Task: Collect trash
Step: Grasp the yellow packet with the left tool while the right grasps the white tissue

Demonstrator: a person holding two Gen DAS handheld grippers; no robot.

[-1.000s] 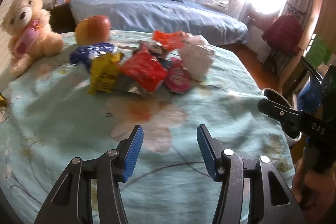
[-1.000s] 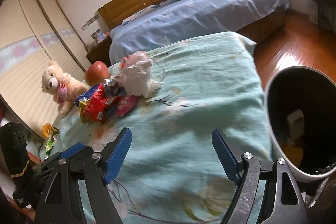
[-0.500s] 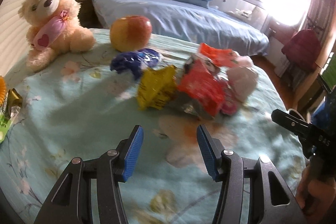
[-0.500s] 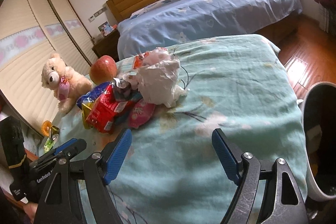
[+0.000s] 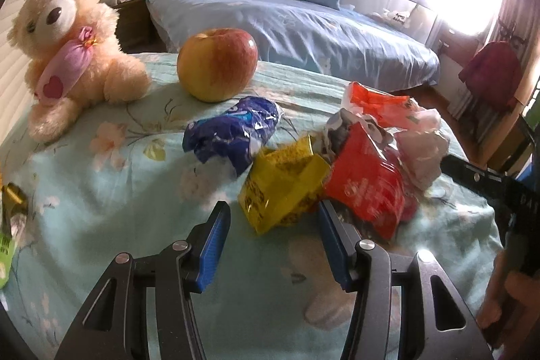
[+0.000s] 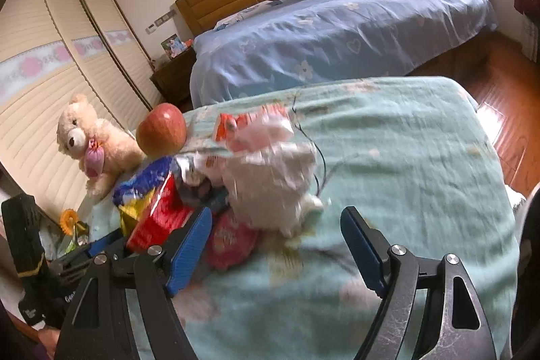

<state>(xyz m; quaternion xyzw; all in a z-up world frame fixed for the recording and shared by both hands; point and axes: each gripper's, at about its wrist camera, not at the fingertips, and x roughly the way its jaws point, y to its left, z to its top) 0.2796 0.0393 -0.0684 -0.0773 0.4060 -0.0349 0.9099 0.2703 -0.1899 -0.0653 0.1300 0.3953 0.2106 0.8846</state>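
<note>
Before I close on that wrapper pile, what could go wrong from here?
1. The yellow wrapper lies against the red wrapper; the open left gripper could pinch both or drag one loose.
2. The apple sits just behind the blue wrapper; a reach that far may nudge it into rolling.
3. The right gripper, open near the white tissue, works the same pile, so the two grippers could collide.
</note>
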